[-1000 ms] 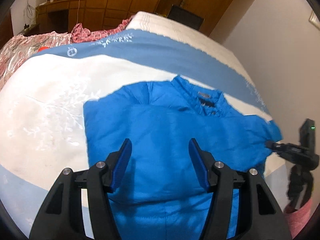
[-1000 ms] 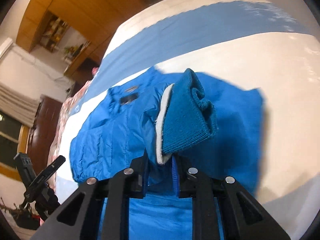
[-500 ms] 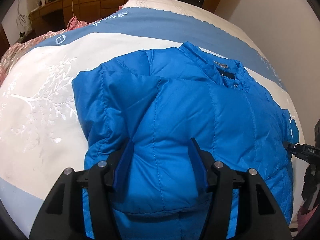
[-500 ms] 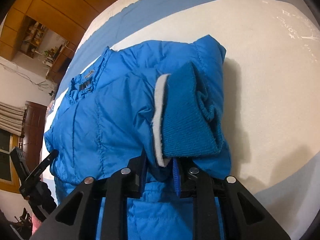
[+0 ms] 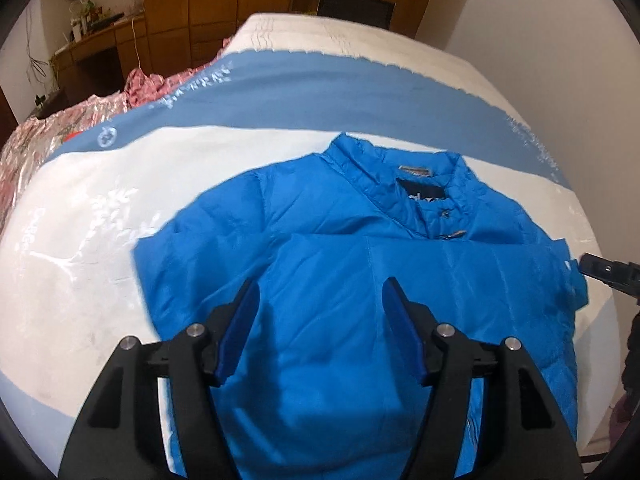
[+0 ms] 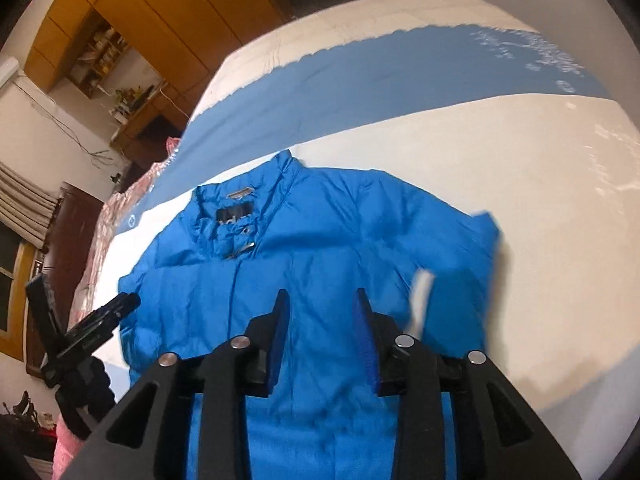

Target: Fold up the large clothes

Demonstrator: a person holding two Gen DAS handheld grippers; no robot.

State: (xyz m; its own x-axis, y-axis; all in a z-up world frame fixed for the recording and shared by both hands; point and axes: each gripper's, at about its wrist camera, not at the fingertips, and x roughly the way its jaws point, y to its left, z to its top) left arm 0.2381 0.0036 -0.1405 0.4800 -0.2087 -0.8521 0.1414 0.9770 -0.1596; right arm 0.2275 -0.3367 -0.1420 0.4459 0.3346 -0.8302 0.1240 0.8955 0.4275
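A bright blue padded jacket point(image 5: 360, 264) lies front up on the bed, collar at the far side, a sleeve folded across its chest. It also shows in the right wrist view point(image 6: 320, 256), where the sleeve's knit cuff point(image 6: 452, 304) with a white edge lies at the right side. My left gripper point(image 5: 320, 296) is open and empty above the jacket's lower middle. My right gripper point(image 6: 322, 304) is open and empty above the jacket's front, left of the cuff.
The bed has a white and blue patterned cover point(image 5: 80, 240). A pink and silver quilt point(image 5: 36, 140) lies at its left edge. A black tripod with a camera point(image 6: 76, 340) stands beside the bed. Wooden cabinets point(image 5: 192, 8) and a desk stand behind.
My right gripper has opened and let go of the sleeve cuff, which now lies on the jacket. Both grippers have pulled back up from the jacket.
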